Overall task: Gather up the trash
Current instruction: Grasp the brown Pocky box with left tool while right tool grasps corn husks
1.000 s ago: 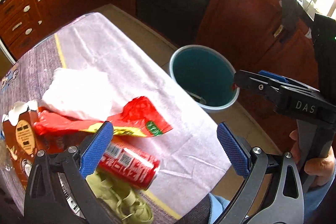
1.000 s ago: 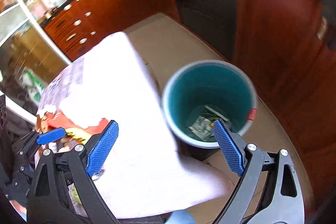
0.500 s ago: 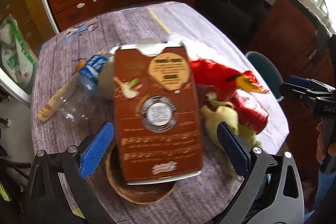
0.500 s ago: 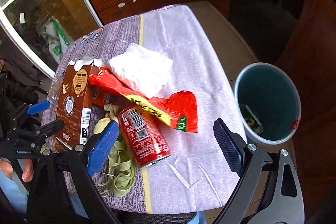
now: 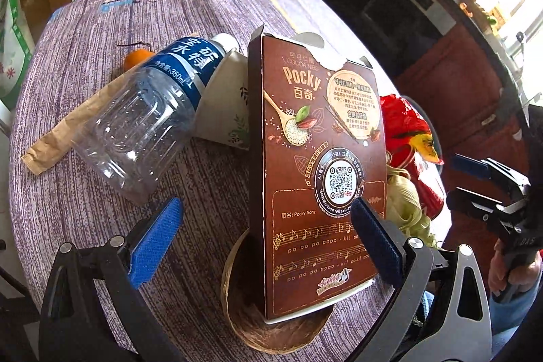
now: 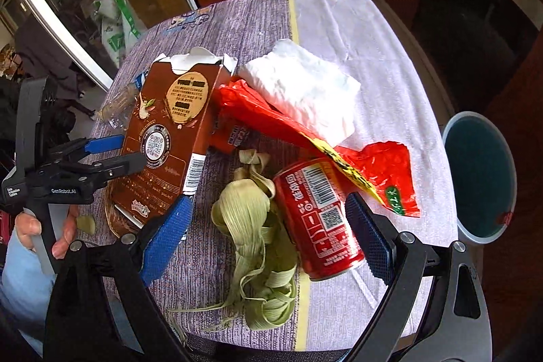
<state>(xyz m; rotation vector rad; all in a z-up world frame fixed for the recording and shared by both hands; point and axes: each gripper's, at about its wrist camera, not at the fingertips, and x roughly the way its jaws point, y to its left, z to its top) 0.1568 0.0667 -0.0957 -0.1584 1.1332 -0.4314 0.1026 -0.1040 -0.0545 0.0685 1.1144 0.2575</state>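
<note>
A brown Pocky box (image 5: pixel 319 158) lies on a woven coaster (image 5: pixel 244 324), between the wide jaws of my left gripper (image 5: pixel 264 240), which is open and grips nothing. Beside the box lie a clear water bottle (image 5: pixel 146 117) and a paper cup (image 5: pixel 224 104). My right gripper (image 6: pixel 268 240) hangs open over a red can (image 6: pixel 315 216) and a bundle of green leaf strips (image 6: pixel 254 226). Beyond them lie a red wrapper (image 6: pixel 305 131) and a white tissue (image 6: pixel 305 87). The box (image 6: pixel 169 124) also shows there, with the left gripper (image 6: pixel 130 151) at its edge.
A teal bin (image 6: pixel 478 175) stands on the floor off the table's right edge. A brown paper sleeve (image 5: pixel 61 138) and a small orange thing (image 5: pixel 135 58) lie behind the bottle. Wooden cabinets and an oven ring the table (image 6: pixel 373 33). A hand (image 6: pixel 44 226) holds the left gripper.
Both cameras swung from the bin to the trash pile on the table. The left gripper closed in on the brown box, the right on the can and leaf strips. Both jaws stayed wide.
</note>
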